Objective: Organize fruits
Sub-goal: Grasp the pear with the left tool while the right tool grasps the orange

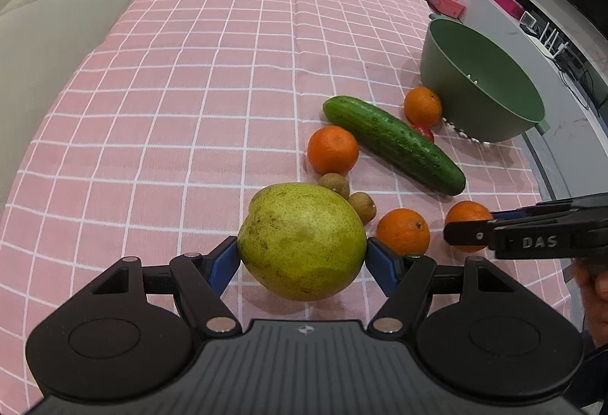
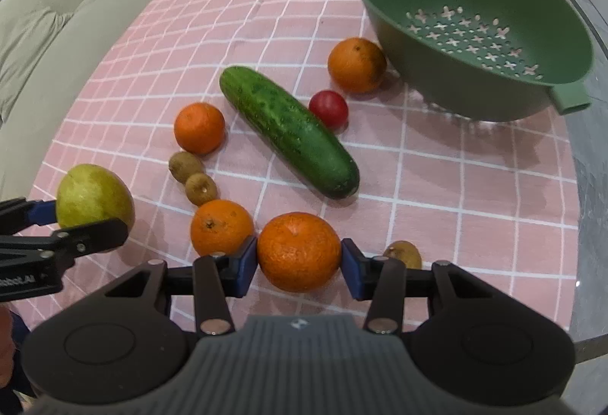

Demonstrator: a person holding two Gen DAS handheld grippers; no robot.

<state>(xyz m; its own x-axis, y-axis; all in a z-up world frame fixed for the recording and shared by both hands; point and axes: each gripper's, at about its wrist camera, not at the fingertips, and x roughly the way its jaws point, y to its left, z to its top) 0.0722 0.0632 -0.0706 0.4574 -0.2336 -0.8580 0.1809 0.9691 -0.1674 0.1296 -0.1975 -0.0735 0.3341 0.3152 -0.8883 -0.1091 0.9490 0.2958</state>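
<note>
Both tools loaded; colander lies ahead and right.
Left tool [image 1: 303,251] clamps the pear [image 1: 302,240]; right tool [image 2: 299,259] clamps an orange [image 2: 299,251]. We judge the right hand nearer the green colander [image 2: 475,20], up-right across the surface [image 2: 456,187].

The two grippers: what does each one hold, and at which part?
The left gripper holds the pear at its two sides. The right gripper holds an orange at its two sides.

Your left gripper [image 1: 302,250] points steeply down, its blue pads [image 1: 224,263] pressed on both sides of a pear [image 1: 302,240]. Your right gripper [image 2: 299,259] tilts down likewise, jaws narrower, pads touching an orange [image 2: 299,251] between them.
</note>
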